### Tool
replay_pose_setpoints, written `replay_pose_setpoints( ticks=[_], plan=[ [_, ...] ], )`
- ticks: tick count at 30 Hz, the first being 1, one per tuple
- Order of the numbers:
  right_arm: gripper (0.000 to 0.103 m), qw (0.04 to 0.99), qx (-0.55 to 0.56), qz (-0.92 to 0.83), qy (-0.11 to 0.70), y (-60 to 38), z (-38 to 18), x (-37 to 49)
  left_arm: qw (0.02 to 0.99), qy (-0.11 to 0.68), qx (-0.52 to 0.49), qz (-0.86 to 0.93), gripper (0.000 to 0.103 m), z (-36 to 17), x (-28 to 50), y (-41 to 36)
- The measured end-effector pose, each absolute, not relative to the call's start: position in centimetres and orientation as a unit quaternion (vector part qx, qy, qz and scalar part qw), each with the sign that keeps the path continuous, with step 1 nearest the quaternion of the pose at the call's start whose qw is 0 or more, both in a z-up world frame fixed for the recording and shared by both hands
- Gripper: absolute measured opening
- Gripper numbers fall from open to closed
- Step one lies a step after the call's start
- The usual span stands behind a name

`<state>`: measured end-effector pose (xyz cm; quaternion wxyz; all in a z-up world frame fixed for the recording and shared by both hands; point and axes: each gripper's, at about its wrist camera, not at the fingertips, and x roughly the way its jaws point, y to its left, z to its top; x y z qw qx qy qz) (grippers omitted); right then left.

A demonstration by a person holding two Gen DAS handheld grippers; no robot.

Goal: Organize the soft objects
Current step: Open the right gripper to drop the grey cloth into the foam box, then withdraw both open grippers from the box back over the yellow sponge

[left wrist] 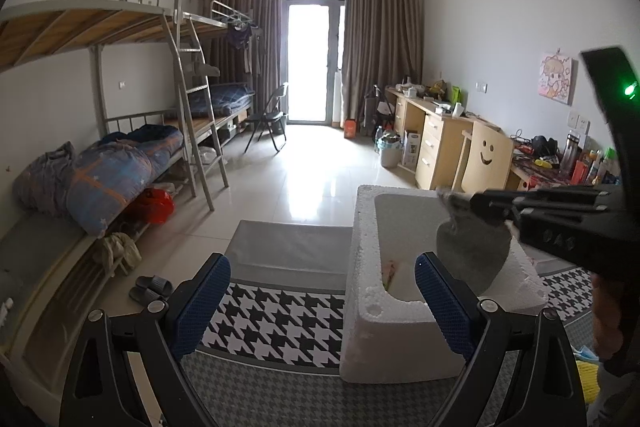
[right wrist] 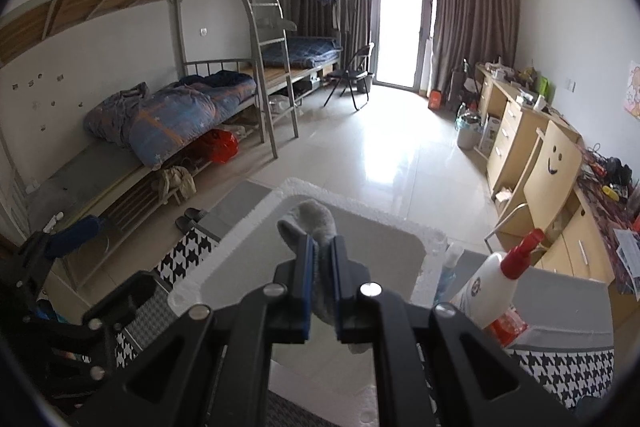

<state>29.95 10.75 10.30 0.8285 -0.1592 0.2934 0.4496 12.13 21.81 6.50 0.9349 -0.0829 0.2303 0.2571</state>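
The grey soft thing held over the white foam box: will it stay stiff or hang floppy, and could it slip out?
The grey cloth probably is floppy: it sags below the shut right tool. It seems light, since a thin pinch carries it. Slipping looks unlikely; the pads press it. It hangs above the foam box.

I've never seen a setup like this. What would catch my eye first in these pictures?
Probably the right gripper, its jaws shut on a grey soft cloth that hangs over a white foam box on the houndstooth mat. The left gripper waits open and empty beside the box. Behind, metal bunk beds line the left wall.
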Motion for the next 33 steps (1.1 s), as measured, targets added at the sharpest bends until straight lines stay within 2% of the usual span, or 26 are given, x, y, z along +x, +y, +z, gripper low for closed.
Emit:
replay_pose_setpoints(
  ticks=[1, 3, 5, 7, 13, 18, 33],
  plan=[
    [0.012, 0.827, -0.163, 0.447, 0.298, 10.8, 10.1, 29.9, 0.935, 0.229, -0.083, 0.257, 0.094, 6.5, 12.0, 21.8],
    [0.022, 0.825, -0.170, 0.444, 0.307, 11.0, 9.6, 29.9, 0.936, 0.228, -0.082, 0.257, 0.094, 6.5, 11.7, 21.6],
    [0.052, 0.824, -0.179, 0.440, 0.309, 11.0, 9.3, 29.9, 0.936, 0.226, -0.082, 0.256, 0.094, 6.4, 11.4, 21.3],
    [0.065, 0.830, -0.179, 0.434, 0.301, 10.7, 9.2, 29.8, 0.936, 0.226, -0.081, 0.256, 0.094, 6.4, 11.4, 21.2],
    [0.067, 0.833, -0.173, 0.436, 0.293, 9.6, 9.9, 28.9, 0.938, 0.226, -0.081, 0.251, 0.094, 6.6, 11.2, 20.5],
    [0.079, 0.841, -0.161, 0.437, 0.275, 8.2, 10.8, 28.2, 0.940, 0.222, -0.076, 0.247, 0.094, 7.1, 10.6, 19.8],
    [0.081, 0.846, -0.134, 0.442, 0.267, 5.0, 11.1, 27.6, 0.947, 0.210, -0.069, 0.232, 0.099, 7.6, 9.4, 18.2]
  ],
)
